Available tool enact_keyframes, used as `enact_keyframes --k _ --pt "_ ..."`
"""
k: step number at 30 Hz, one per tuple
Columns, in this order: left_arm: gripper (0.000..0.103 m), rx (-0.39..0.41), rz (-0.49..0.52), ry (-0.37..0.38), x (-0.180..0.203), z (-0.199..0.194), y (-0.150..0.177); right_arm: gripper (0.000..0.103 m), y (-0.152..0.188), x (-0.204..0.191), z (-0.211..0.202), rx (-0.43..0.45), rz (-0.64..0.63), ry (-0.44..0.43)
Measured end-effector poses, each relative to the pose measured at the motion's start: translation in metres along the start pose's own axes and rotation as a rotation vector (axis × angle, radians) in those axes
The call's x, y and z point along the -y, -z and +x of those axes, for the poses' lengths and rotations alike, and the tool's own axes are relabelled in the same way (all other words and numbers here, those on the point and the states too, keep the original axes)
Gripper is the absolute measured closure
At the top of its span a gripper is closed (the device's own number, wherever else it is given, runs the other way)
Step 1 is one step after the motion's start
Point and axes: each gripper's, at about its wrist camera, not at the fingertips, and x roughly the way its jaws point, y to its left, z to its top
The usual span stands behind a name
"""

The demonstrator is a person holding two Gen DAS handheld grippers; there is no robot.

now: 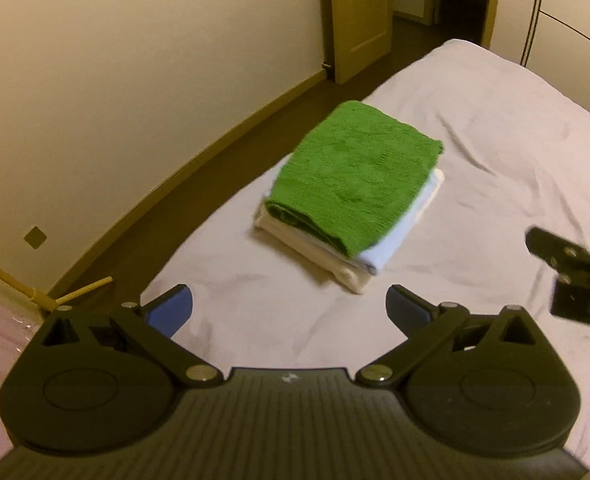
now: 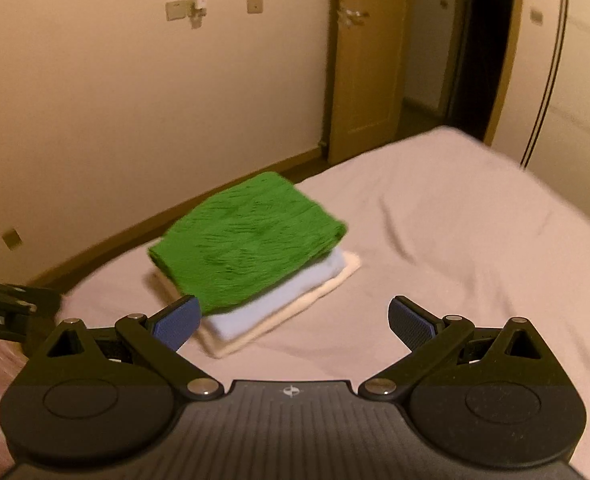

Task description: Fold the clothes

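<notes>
A folded green towel lies on top of a folded pale blue cloth and a folded cream cloth, stacked on the bed. My left gripper is open and empty, held short of the stack. The stack also shows in the right wrist view, with the green towel, the blue cloth and the cream cloth. My right gripper is open and empty, just in front of the stack. Its left fingertip overlaps the stack's near corner in the view.
The bed has a wrinkled pale pink sheet. A cream wall and dark floor strip run along its left side. A wooden door stands open at the back. The right gripper's body shows at the left view's right edge.
</notes>
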Motion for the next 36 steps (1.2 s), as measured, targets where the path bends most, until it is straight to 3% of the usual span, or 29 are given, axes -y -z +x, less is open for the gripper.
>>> enact_keyframes --k 6,15,23,36 --pt "0.001 -0.009 -0.057 -0.026 0.038 -0.018 0.017 0.0 0.008 0.025 -0.009 -0.003 -0.095 -0.021" --pt "0.001 -0.038 -0.147 -0.043 0.08 -0.034 0.04 0.0 0.025 0.075 -0.015 -0.056 -0.088 -0.127" --pt "0.001 -0.049 -0.182 -0.093 0.113 -0.031 0.053 0.0 0.042 0.1 -0.007 -0.162 -0.096 -0.172" --pt "0.001 -0.094 -0.264 -0.13 0.141 -0.017 0.063 0.0 0.054 0.122 0.017 -0.24 -0.135 -0.216"
